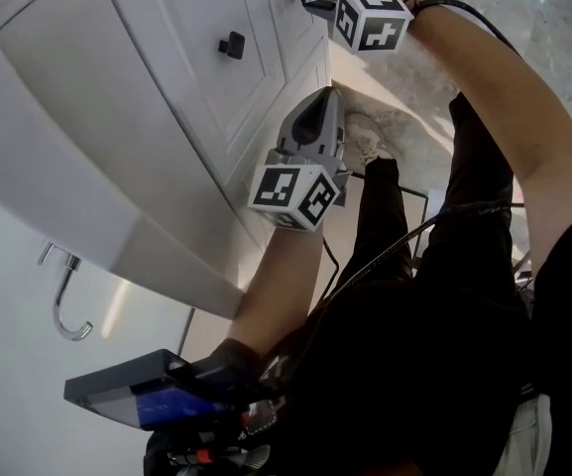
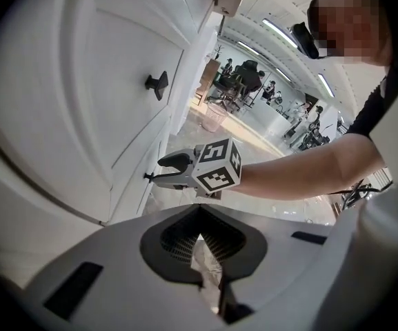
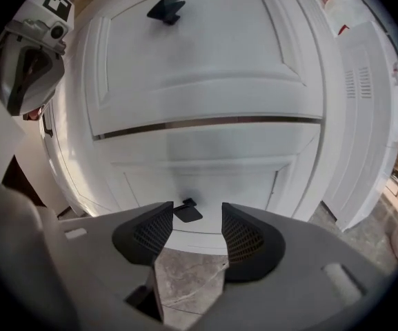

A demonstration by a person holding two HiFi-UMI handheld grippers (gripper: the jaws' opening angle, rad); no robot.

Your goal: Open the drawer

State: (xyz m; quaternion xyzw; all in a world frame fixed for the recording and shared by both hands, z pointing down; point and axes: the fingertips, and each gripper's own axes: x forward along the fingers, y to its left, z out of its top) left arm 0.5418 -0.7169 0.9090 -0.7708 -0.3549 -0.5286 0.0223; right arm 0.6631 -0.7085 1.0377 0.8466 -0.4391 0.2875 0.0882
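Right gripper [image 3: 197, 219], own view: jaws stood wide apart and empty. The knob [image 3: 186, 211] of the lower drawer [image 3: 212, 174] lay dead ahead on the gap's centreline, at the jaw tips, with no pad pressing on it.

Left gripper view: the left gripper [image 2: 199, 216] had its jaws together on nothing, while the right gripper's tips flanked the knob.

Head view: the right gripper was at the knob and the left hung well back, so the right was nearer. The pull would probably run straight out from the drawer face.

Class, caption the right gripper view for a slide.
Open right gripper aimed at the black knob of the lower drawer.
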